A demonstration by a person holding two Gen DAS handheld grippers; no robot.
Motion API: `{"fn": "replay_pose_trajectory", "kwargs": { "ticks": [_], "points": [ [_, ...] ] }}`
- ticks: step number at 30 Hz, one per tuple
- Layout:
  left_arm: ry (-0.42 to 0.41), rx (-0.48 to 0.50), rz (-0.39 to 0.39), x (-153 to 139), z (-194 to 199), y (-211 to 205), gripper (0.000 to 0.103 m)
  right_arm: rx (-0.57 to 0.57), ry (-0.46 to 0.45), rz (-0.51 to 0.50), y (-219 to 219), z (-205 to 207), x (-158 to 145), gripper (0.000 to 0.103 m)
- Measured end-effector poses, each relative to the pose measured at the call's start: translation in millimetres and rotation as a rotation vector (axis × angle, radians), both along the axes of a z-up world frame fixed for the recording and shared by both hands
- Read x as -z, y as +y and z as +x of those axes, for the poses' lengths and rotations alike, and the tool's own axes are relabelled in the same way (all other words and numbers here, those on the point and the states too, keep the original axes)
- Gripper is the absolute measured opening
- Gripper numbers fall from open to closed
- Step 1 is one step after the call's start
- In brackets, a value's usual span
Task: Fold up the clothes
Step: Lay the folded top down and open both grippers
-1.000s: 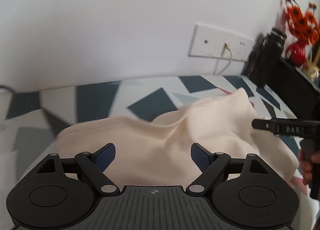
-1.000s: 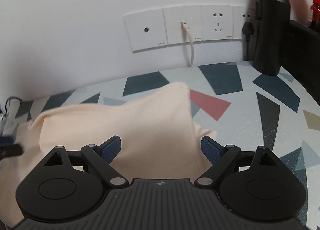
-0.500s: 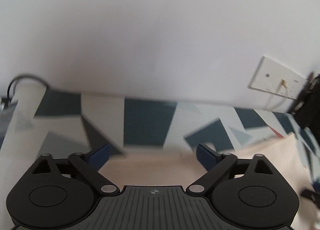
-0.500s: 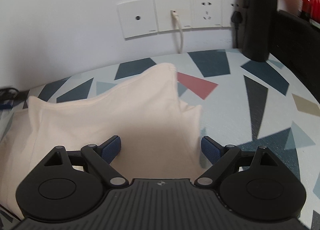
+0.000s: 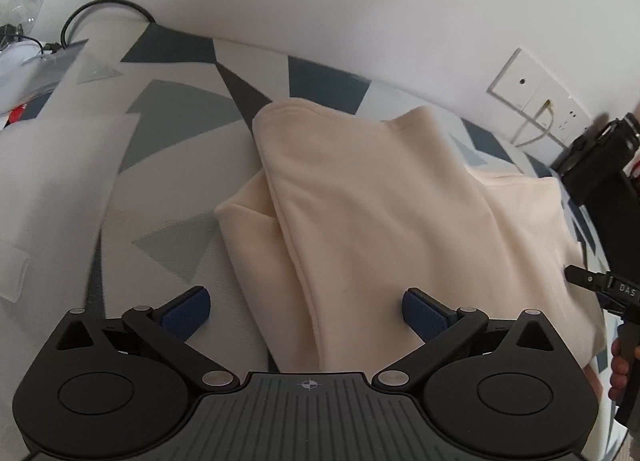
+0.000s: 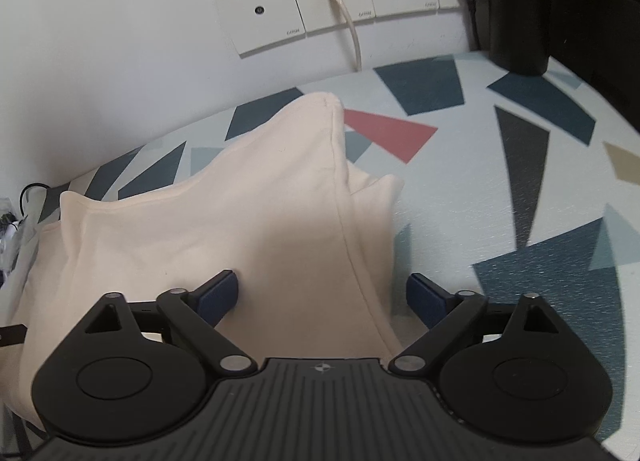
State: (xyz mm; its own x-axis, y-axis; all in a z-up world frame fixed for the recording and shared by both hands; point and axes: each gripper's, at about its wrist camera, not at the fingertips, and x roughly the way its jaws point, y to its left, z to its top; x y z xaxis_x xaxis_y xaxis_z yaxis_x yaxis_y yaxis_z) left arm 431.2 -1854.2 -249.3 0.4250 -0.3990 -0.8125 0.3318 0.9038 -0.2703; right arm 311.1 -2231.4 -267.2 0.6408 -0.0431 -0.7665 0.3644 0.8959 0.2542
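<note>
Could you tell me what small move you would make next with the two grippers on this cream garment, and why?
Probably lower both and close on the near edge. The left gripper and right gripper are opening, each straddling a near part of the cream garment without pressing it. The garment lies half-folded and rumpled on the patterned table, so another fold needs a fresh grip.

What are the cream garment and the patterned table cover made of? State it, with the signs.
Cream garment: looks like soft knit cotton, matte, judging by its rounded folds and stitched hem; the exact fibre is unclear.
Patterned table cover: probably printed vinyl or coated cloth, since it lies flat and smooth with crisp-edged triangles and a faint grain; it shows little shine.
</note>
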Motion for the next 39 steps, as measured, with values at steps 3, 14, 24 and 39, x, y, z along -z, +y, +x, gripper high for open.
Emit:
{"fn": "replay_pose_trajectory", "kwargs": {
  "ticks": [3,14,24,39],
  "points": [
    [-0.006,-0.001,0.038,0.5,2.7,-8.1,0.102,-0.024,0.007,-0.010,3.8,5.7,2.8,0.102],
    [-0.057,-0.034,0.070,3.3,-6.8,-16.5,0.102,-0.075,-0.017,-0.084,11.5,6.9,7.7,0.103],
    [-0.036,-0.057,0.120,2.5,-3.4,-27.1,0.102,-0.064,-0.042,-0.118,17.8,3.0,10.7,0.103],
    [-0.044,0.034,0.075,1.2,-38.3,-33.7,0.101,-0.097,-0.073,-0.131,40.0,-24.0,11.4,0.094]
  ]
}}
